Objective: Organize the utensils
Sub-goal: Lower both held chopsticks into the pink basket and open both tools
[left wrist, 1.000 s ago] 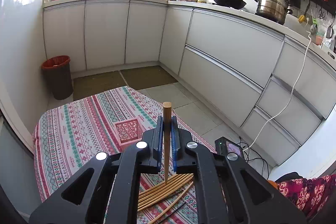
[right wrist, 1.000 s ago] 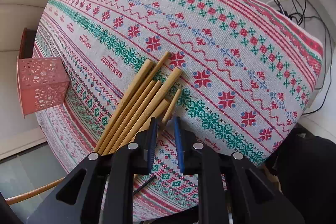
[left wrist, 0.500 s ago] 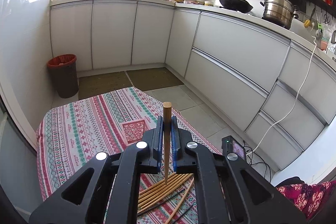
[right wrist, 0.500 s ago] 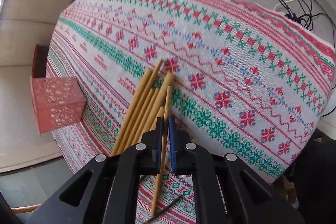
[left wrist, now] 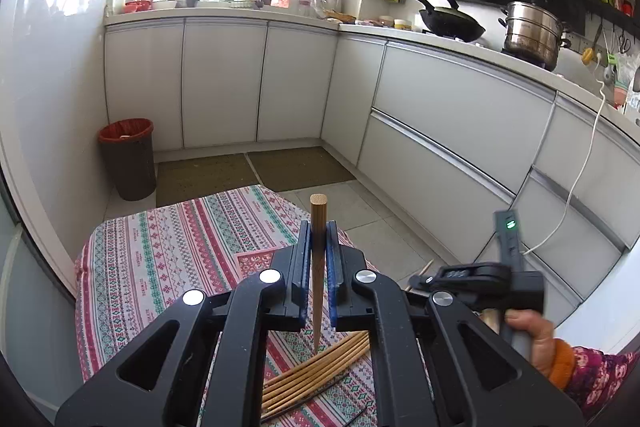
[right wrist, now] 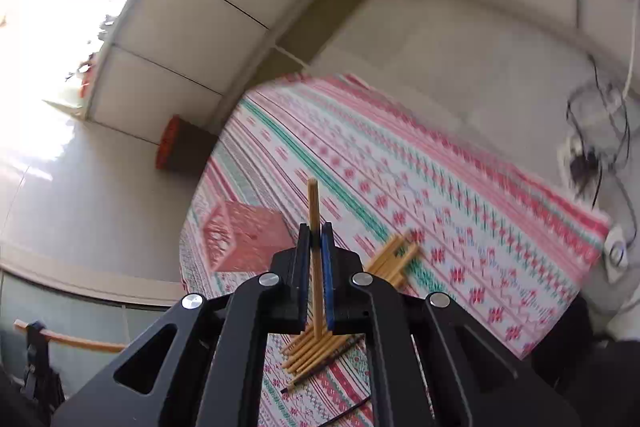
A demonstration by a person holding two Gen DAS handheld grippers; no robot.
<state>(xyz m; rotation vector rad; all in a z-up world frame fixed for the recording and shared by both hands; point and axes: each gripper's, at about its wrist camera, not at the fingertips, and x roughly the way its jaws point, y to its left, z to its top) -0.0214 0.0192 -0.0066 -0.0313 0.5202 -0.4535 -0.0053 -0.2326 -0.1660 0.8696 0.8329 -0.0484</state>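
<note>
Bamboo chopstick (right wrist: 316, 259) stands pinched in the shut right claw (right wrist: 316, 267), long axis along its fingers; the pink holder (right wrist: 248, 241) sits just left on the counter (right wrist: 460, 195); left claw (left wrist: 318, 267) likewise grips a stick (left wrist: 319, 259).

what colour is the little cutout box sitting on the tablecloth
The box is coral pink with a lacy cutout pattern, clearest in the right wrist view.

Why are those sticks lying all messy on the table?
The chopsticks lie loose in a fanned pile on the tablecloth, not in the pink holder. Each gripper's jaws pinch one chopstick; nothing looks broken or spilled.
</note>
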